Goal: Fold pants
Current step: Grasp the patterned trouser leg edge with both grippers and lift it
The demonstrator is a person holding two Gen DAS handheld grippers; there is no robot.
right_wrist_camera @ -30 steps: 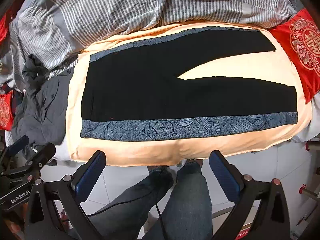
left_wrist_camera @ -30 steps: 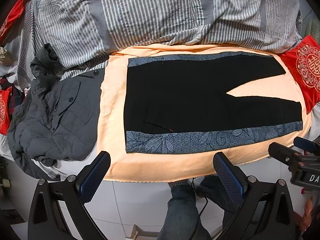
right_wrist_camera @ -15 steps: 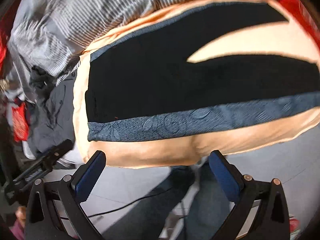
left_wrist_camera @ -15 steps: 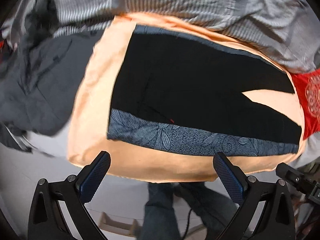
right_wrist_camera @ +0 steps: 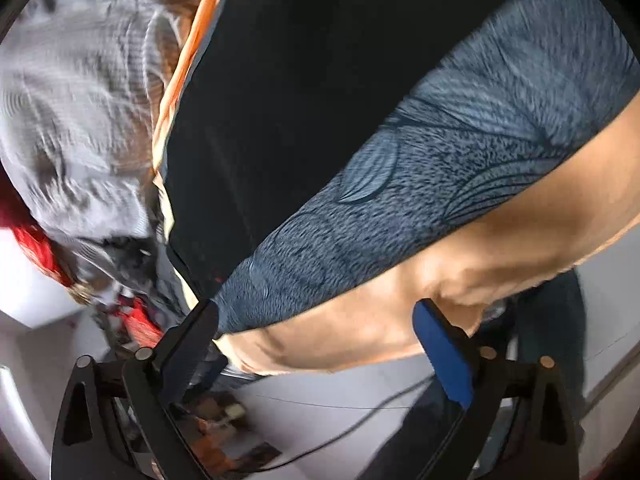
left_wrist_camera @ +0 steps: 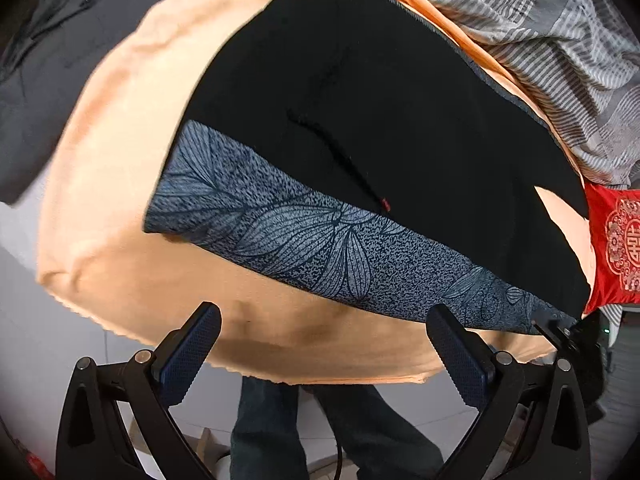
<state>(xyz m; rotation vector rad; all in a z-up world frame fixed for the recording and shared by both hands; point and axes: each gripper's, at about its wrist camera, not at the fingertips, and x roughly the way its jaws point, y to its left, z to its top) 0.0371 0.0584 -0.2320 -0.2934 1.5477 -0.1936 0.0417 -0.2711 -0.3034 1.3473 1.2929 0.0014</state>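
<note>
Two gaping claws: left claw (left_wrist_camera: 324,344), right claw (right_wrist_camera: 316,320); low over pants (left_wrist_camera: 400,120)

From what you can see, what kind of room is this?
Probably a bedroom: the pants lie on a peach sheet beside a striped duvet and a red embroidered cushion.

The left black hand-held gripper (left_wrist_camera: 324,354) has its 2 blue-padded fingers (left_wrist_camera: 188,356) spread wide, holding nothing. The right black hand-held gripper (right_wrist_camera: 320,338) is likewise spread wide. The person's jeans-clad legs (left_wrist_camera: 340,432) stand below.
</note>
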